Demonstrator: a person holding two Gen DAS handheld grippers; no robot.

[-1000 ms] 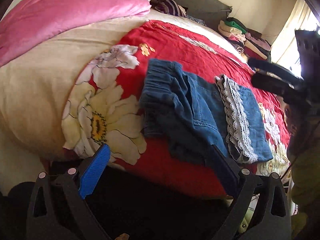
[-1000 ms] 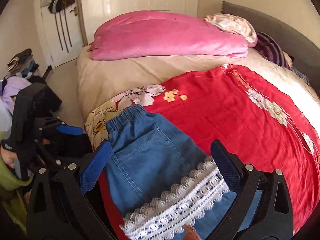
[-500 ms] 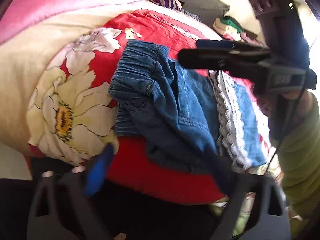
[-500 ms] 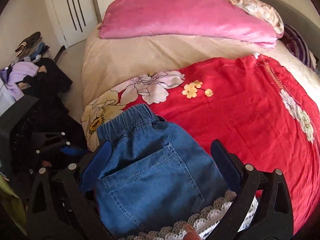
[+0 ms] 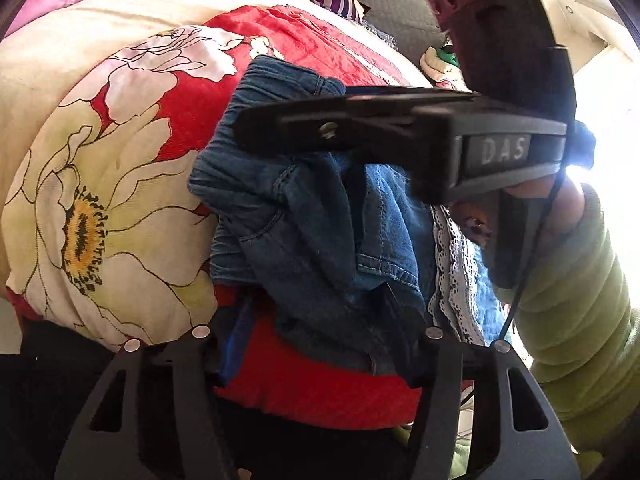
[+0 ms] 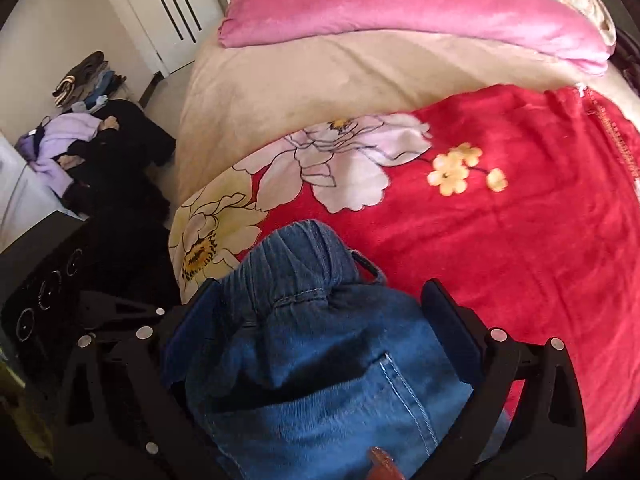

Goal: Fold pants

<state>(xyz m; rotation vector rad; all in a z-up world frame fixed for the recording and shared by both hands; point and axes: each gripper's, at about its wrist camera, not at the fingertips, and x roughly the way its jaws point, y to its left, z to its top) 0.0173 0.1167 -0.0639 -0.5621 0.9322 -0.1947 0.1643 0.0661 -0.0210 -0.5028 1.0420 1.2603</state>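
**Op:** I'm at the grab for the next fold. The denim pants (image 5: pixel 320 216) sit bunched on the red floral blanket (image 5: pixel 132 184), near the bed's edge, waistband toward 11 o'clock in my left view.

**Partner:** Your claws?

**Op:** The left gripper (image 5: pixel 316 340) has just been closing; it's about half open now, and the near hem of the denim lies between the jaws. I can't tell whether the pads bite yet. The right gripper (image 6: pixel 320 320) stands wide, straddling the elastic waistband (image 6: pixel 296 264) at 12 o'clock of its view, the pads beside the cloth and not pressing as far as I can see. In my left view it crosses at 2 o'clock, held by a green-sleeved arm (image 5: pixel 576 292).

**Partner:** Next?

**Op:** I judge both need to pinch shut, then lift and lay the cloth over evenly. Denim's thick and limp, the waistband gathered into ridges, and the white lace trim (image 5: pixel 452 264) at 4 o'clock looks snaggy. The blanket's plush, so it may drag.
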